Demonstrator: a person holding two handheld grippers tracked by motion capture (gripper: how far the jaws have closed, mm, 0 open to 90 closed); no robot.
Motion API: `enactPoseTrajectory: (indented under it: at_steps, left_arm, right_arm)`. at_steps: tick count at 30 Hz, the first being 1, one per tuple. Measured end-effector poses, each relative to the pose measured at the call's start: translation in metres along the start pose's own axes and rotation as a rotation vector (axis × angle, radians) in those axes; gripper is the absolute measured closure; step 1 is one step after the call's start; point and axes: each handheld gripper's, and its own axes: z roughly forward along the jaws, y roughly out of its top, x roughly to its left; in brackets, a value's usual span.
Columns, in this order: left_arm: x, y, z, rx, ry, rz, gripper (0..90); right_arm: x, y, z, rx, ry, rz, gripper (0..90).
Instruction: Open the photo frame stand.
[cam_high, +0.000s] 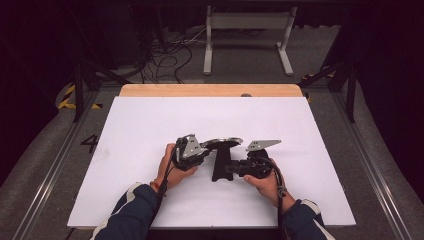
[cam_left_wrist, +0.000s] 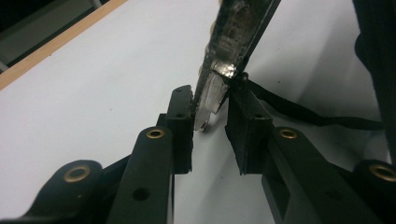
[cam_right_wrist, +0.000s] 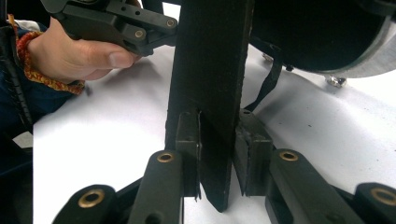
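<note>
A dark frying pan (cam_high: 223, 143) with a silver rim is held off the white table sheet (cam_high: 150, 120), and its flat black handle (cam_high: 219, 169) points toward the person. My left gripper (cam_high: 204, 147) comes in from the left and is shut on the rim. Up close, the thin metal rim (cam_left_wrist: 219, 79) slants between the pads (cam_left_wrist: 181, 116) of the left gripper (cam_left_wrist: 210, 116). From the right, my right gripper (cam_high: 229, 169) is shut on the handle. The black handle (cam_right_wrist: 210, 70) stands upright between the pads of the right gripper (cam_right_wrist: 217, 140). A black strap (cam_right_wrist: 271, 79) dangles from the handle, and the pan's underside (cam_right_wrist: 322, 32) looms to the upper right.
The white sheet covers a wooden table whose far edge (cam_high: 210, 90) shows bare. Beyond it on the floor stand a white metal frame (cam_high: 248, 22) and loose cables (cam_high: 170, 55). Metal rails (cam_high: 55, 165) run along both sides of the table.
</note>
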Motion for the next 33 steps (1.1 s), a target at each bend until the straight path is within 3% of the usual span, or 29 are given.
enactPoseTrajectory:
  at_steps: [5, 11, 18, 20, 25, 30, 33]
  left_arm:
    - [0.001, 0.000, 0.000, 0.002, 0.002, -0.003, 72.1]
    - [0.004, -0.002, -0.002, -0.011, -0.023, -0.021, 72.2]
    - [0.011, -0.002, -0.015, -0.047, -0.051, -0.023, 69.8]
    - [0.013, -0.003, -0.020, -0.059, -0.067, -0.021, 67.9]
    - [0.015, -0.002, -0.031, -0.064, -0.057, -0.019, 63.0]
    - [0.021, -0.005, -0.044, -0.056, -0.054, -0.041, 52.5]
    - [0.025, -0.008, -0.053, -0.052, -0.067, -0.055, 48.6]
  right_arm:
    - [0.000, 0.000, 0.000, -0.003, -0.006, -0.001, 74.1]
    - [0.004, 0.001, -0.002, -0.008, -0.038, -0.036, 70.8]
    - [0.006, 0.005, -0.013, -0.038, -0.071, -0.071, 69.4]
    - [0.007, 0.006, -0.015, -0.044, -0.077, -0.082, 68.9]
    - [0.014, 0.009, -0.021, -0.055, -0.114, -0.130, 69.2]
    - [0.023, 0.011, -0.030, -0.075, -0.160, -0.187, 68.7]
    - [0.027, 0.012, -0.031, -0.087, -0.176, -0.198, 70.4]
